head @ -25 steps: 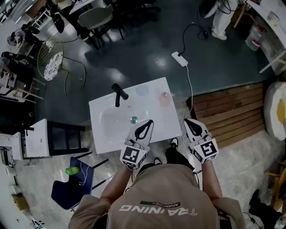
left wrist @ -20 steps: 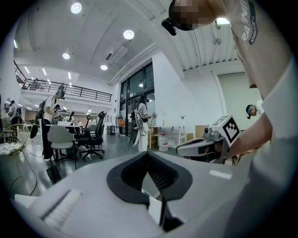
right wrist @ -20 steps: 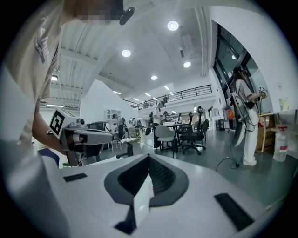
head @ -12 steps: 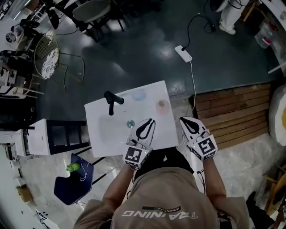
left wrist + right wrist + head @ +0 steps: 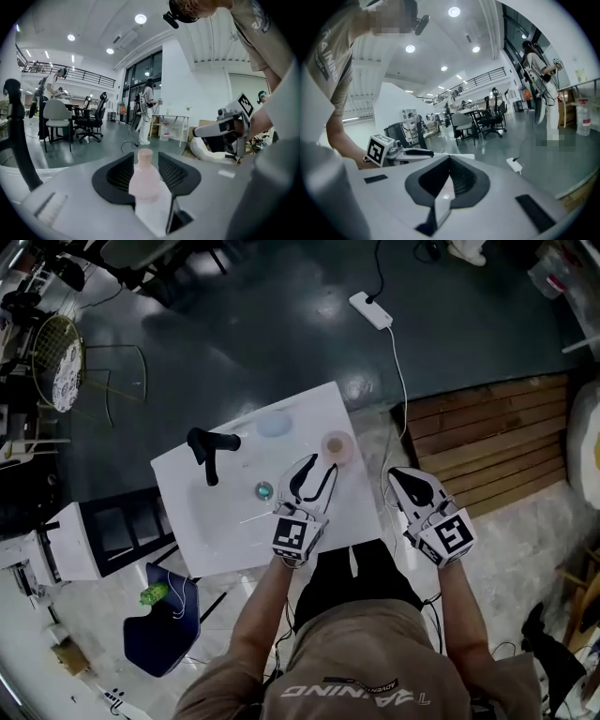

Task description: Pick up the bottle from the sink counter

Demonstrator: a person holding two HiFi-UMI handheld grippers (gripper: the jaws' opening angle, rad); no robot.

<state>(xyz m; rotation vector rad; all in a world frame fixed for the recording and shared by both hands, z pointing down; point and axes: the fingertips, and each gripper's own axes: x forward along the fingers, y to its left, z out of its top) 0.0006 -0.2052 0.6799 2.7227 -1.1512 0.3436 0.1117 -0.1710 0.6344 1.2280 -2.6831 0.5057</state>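
A small pale pink bottle (image 5: 337,446) stands upright near the far right corner of the white sink counter (image 5: 234,540). My left gripper (image 5: 317,471) reaches over the counter, its tips just short of the bottle. Its jaws are opening. In the left gripper view the bottle (image 5: 143,180) stands in line with the gap of the left gripper (image 5: 144,160), and the pads do not press on it. My right gripper (image 5: 401,477) hangs off the counter's right edge, shut and empty; the right gripper (image 5: 448,177) shows its jaws meeting.
A black faucet (image 5: 208,452) and a drain (image 5: 263,490) sit left of the bottle. A pale blue round thing (image 5: 274,424) lies at the counter's far edge. A wooden platform (image 5: 487,437), a power strip (image 5: 370,310) and a blue seat (image 5: 159,629) surround the counter.
My left gripper has moved forward across the counter towards the bottle and its jaws have parted. The right gripper stays shut beside the counter. The head view has shifted.
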